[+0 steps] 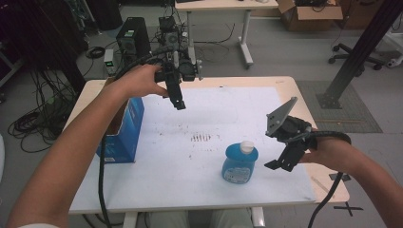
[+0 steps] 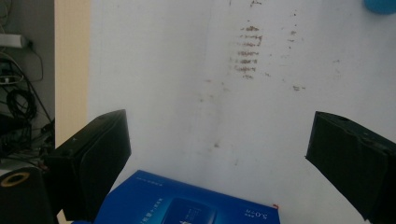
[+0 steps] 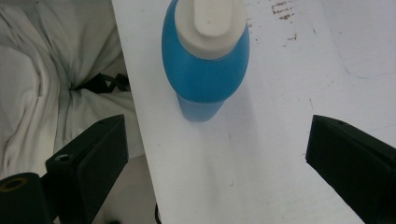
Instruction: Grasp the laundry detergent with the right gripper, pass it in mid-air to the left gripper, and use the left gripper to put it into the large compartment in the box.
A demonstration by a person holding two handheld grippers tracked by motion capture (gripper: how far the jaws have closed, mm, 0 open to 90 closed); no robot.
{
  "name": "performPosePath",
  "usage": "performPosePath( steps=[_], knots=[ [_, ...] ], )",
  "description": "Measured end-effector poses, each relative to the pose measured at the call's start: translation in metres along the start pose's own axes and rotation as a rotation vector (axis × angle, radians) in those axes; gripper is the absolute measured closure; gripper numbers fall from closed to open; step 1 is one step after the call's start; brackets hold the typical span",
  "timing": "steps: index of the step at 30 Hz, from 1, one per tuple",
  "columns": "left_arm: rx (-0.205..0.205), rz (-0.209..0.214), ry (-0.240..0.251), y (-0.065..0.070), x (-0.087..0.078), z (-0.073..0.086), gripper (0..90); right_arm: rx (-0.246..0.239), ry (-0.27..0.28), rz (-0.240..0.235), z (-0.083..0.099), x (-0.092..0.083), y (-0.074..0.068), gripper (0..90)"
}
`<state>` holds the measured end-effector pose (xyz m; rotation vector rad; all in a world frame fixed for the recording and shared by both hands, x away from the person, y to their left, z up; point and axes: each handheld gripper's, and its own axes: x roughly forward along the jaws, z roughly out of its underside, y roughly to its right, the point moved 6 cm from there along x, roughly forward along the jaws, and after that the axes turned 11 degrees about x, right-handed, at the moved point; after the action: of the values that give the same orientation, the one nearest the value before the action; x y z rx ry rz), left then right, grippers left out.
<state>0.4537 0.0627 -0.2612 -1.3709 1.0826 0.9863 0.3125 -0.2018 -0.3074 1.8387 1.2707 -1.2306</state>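
Left gripper [image 1: 178, 102]: upper centre-left of high view, above worktop, pointing down; jaws apart, nothing between them. In left gripper view both black jaws rise wide from bottom corners, with bare sheet between.
Right gripper [image 1: 280, 165]: right of centre in high view, low over worktop, just right of bottle; jaws apart, empty. In right gripper view jaws spread at bottom corners, bottle above the gap, not touched.
Bottle [image 1: 240, 163]: blue, white cap, upright on sheet, lower centre of high view, near front edge of worktop. In right gripper view [image 3: 205, 56] at top centre, seen from above, close to sheet edge. Blue sliver at top right corner of left gripper view [image 2: 380, 5].
Box [image 1: 124, 130]: blue carton, open top, standing at left edge of worktop, left of centre in high view, below left forearm. In left gripper view [image 2: 187, 203] at bottom centre, between and below jaws, printed face up, no contact visible.
Worktop [image 1: 304, 95]: light wood, covered by white sheet [image 1: 228, 114].
Stains [image 1: 200, 137]: brown row of marks, mid-sheet, between box and bottle; upper centre of left gripper view [image 2: 245, 51].
Left hand [image 1: 138, 80]: on gripper body, upper left of high view.
Right hand [image 1: 328, 152]: on gripper body, right side of high view.
Bottle to box: well apart.
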Motion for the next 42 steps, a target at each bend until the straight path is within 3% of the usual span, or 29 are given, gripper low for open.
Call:
performPosePath(
  steps=[6, 24, 42],
  knots=[
    [-0.001, -0.004, 0.002, 0.001, -0.001, 0.001, 6.7, -0.019, 0.019, 0.007, 0.004, 0.004, 0.0, 5.4],
    [-0.001, -0.002, 0.009, 0.001, 0.001, 0.001, 6.6, 0.003, 0.1, -0.027, 0.016, 0.016, 0.005, 5.5],
    [0.002, 0.001, 0.003, 0.003, 0.003, -0.002, 6.7, 0.023, 0.221, -0.055, 0.031, 0.039, 0.011, 5.4]
  ],
)
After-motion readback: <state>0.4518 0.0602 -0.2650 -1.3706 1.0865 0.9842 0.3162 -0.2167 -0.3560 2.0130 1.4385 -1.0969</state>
